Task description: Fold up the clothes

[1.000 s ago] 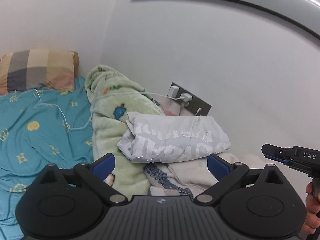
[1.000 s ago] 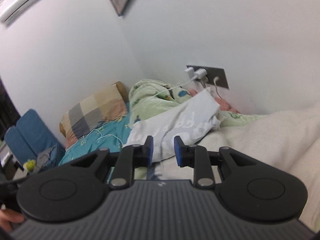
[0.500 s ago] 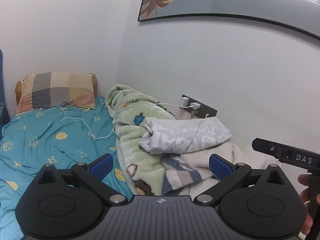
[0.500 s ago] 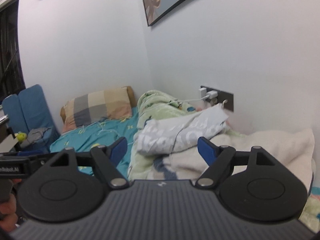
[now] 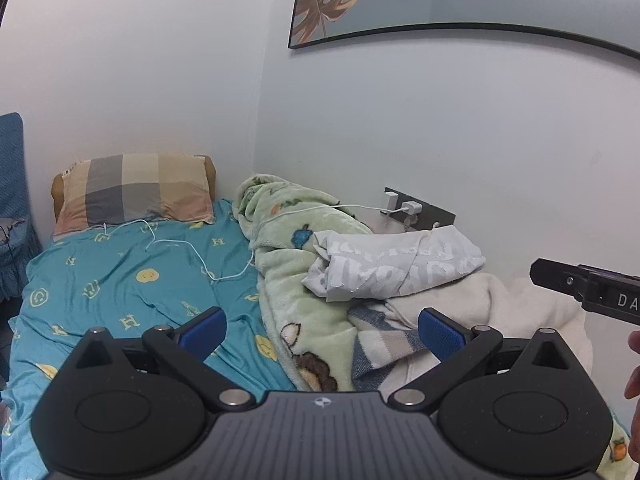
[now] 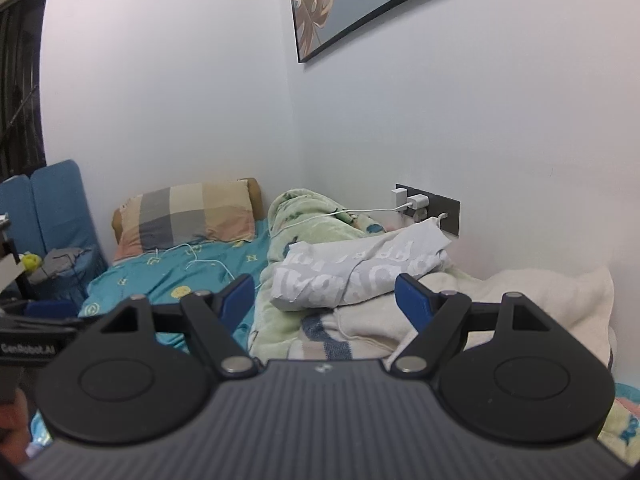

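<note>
1. The grey T-shirt [image 5: 394, 266] with pale lettering lay folded in a loose bundle on top of the bedding heap along the right-hand wall, well beyond both pairs of tongs and touched by neither.
2. It rested partly on the green fleece blanket [image 5: 288, 288] to its left and partly on a cream blanket [image 5: 516, 300] to its right, with a blue-striped cloth [image 5: 376, 340] showing just below its near edge.
3. Just behind the shirt, a dark wall socket [image 6: 438, 206] held white chargers, and a white cable [image 5: 188, 246] ran from there over the green blanket and across the teal sheet [image 5: 120, 288].
4. At the far end of the bed, a checked pillow [image 5: 136, 192] leaned against the wall; a blue chair [image 6: 56, 204] stood further left.
5. The left tongs [image 5: 322, 332] stood spread wide, nothing between the blue pads, hovering over the near edge of the blankets.
6. The right tongs [image 6: 324, 298] were likewise spread apart and empty, aimed at the shirt from the near side.
7. The body of the right tool poked into the left wrist view at the right edge, with the person's hand [image 5: 634, 392] partly visible below it.
8. A framed leaf picture [image 5: 332, 4] hung high on the wall above the bed.
</note>
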A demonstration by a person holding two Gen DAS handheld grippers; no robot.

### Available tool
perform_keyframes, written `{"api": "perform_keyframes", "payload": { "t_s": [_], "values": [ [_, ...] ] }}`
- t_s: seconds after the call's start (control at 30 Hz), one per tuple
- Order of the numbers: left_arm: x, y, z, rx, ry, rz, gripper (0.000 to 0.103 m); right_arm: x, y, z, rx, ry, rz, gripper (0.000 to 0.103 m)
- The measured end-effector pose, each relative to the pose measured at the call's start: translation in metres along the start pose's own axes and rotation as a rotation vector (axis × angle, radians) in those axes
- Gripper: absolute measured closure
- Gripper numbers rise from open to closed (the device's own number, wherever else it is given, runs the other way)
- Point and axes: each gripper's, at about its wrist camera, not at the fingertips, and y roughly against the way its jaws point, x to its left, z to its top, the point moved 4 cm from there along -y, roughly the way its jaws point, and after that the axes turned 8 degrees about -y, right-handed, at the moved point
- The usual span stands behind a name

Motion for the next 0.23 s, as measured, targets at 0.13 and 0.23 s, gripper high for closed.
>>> {"api": "perform_keyframes", "payload": {
  "t_s": [0.13,0.23],
  "values": [
    [0.002,0.006,0.003,-0.009,-0.004,0.015,0.000,-0.002,0.002,-0.001,-0.003,-0.009,-0.007,0.024],
    [0.006,0.012,0.004,-0.016,0.005,0.015,0.000,-0.004,0.004,-0.001,-0.005,-0.017,-0.009,0.024]
  ]
}}
